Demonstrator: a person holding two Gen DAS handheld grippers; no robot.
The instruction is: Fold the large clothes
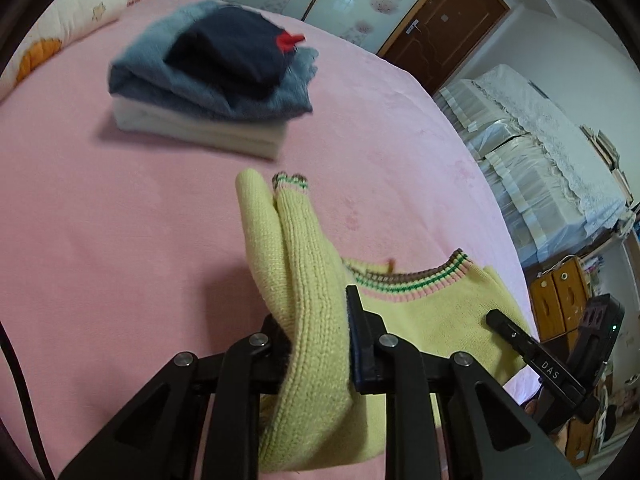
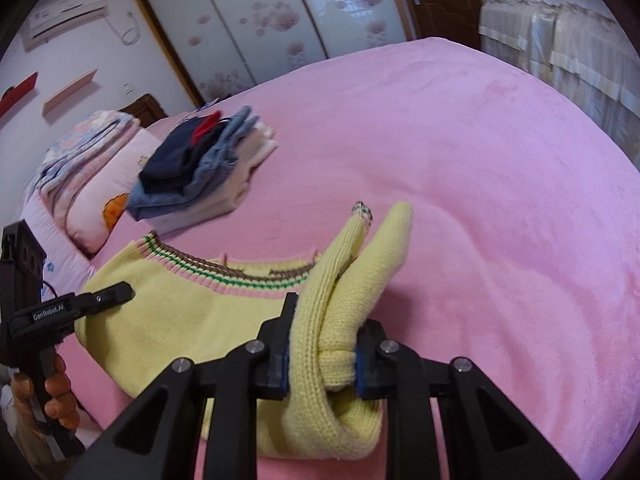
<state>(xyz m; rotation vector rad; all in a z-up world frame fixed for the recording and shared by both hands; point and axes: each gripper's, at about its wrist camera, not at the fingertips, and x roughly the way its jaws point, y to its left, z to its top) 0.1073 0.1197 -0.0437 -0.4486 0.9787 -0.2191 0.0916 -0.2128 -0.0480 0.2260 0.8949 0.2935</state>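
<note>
Mid-fold: left gripper (image 1: pixel 316 344) and right gripper (image 2: pixel 322 354) each clamped on sweater (image 2: pixel 168 312) edge; next, carrying both toward 12 o'clock over bed (image 2: pixel 480 160)

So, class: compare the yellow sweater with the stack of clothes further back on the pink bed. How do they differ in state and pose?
1. The yellow sweater is clamped at both sides by the left gripper and the right gripper; the stack of clothes is untouched.
2. The yellow sweater is one garment, partly lifted and bunched; the stack of clothes holds several folded garments lying flat.
Both rest on the pink bed.
</note>
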